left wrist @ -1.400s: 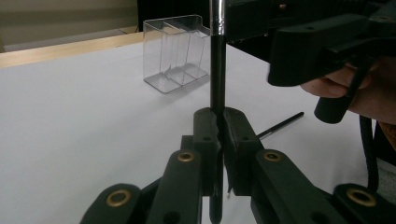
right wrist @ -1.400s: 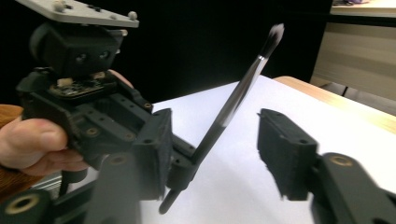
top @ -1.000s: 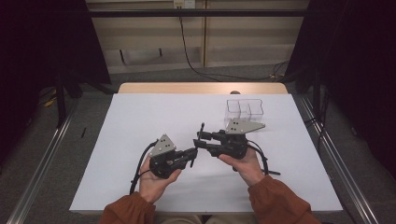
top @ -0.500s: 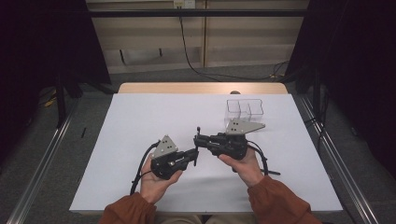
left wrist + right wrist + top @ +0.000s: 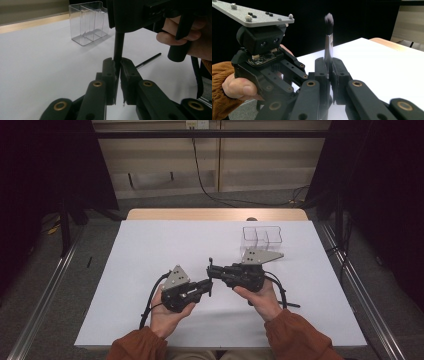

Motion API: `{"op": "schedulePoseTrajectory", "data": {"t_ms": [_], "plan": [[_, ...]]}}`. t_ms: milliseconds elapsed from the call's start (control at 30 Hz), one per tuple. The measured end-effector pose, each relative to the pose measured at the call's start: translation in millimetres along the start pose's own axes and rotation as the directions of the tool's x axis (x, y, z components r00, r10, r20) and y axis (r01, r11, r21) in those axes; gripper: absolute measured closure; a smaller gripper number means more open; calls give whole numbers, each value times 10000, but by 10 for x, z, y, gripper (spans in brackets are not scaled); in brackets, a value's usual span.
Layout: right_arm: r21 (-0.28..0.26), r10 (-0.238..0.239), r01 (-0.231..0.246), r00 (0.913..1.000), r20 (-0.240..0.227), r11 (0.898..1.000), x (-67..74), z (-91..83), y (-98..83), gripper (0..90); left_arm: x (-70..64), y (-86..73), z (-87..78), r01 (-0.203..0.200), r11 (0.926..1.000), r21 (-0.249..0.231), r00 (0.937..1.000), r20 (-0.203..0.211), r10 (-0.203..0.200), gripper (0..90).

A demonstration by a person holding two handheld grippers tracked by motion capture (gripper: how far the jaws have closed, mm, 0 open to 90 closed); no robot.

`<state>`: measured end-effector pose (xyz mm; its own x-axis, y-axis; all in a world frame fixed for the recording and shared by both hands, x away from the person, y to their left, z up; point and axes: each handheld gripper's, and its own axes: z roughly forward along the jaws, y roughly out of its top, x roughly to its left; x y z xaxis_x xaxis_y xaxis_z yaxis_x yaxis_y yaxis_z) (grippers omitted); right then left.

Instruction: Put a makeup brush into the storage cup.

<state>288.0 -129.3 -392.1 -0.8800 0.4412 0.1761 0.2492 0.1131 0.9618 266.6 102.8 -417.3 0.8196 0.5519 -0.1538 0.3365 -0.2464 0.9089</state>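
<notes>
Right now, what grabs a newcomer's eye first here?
The two grippers meeting mid-table over the white sheet: the right gripper is shut on a brush, bristles up, and the left gripper's jaws, which have just been opening a little, stand around the brush's dark handle. Behind them, at the sheet's far right, stands a clear organiser; a thin black stick lies on the sheet nearby.

You hold a brush [image 5: 328,37] with a glossy metal collar and a soft, fuzzy dark tip. Both tools, left [image 5: 207,286] and right [image 5: 212,268], are matt black plastic with brass-coloured rivets; their top plates are dull grey metal. Your bench [image 5: 165,245] looks smooth, matt white. The organiser [image 5: 87,23] is clear glossy plastic. Your sleeves [image 5: 300,342] are ribbed cloth.
</notes>
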Motion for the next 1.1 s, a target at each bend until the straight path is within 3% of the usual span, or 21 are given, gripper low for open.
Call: {"op": "schedulePoseTrajectory", "data": {"t_ms": [167,367,600,700,767,833,967,1100], "plan": [[21,-28,28,10000,42,10000,-1,-1,-3,842,5,-6,-14,3,10000,-23,9999,-124,-3,710],[-65,9,-8,9999,167,10000,-17,-30,7,842,25,-5,-30,-32,10000,-91,9990,-437,28,522],[-66,3,-1,9997,262,10000,-35,-58,12,842,96,-8,-58,259,9994,-224,9973,-679,-273,350],[-93,11,-8,9995,301,10000,-43,-66,16,842,116,-7,-63,-6,9994,-343,9959,-909,-25,268],[-93,11,-7,9994,339,10000,-46,-73,15,842,130,-6,-73,109,9994,-337,9958,-907,-139,255],[-117,39,-35,9993,374,9999,-54,-83,15,842,141,-8,-71,117,9995,-285,9952,-972,-144,169],[-205,83,-75,9991,409,9998,-63,-105,19,842,185,-17,-76,273,9995,-177,9945,-1011,-289,111],[-173,60,-51,9989,472,9998,-64,-121,16,842,218,-18,-106,195,9985,-514,9937,-1097,-250,65]]}}
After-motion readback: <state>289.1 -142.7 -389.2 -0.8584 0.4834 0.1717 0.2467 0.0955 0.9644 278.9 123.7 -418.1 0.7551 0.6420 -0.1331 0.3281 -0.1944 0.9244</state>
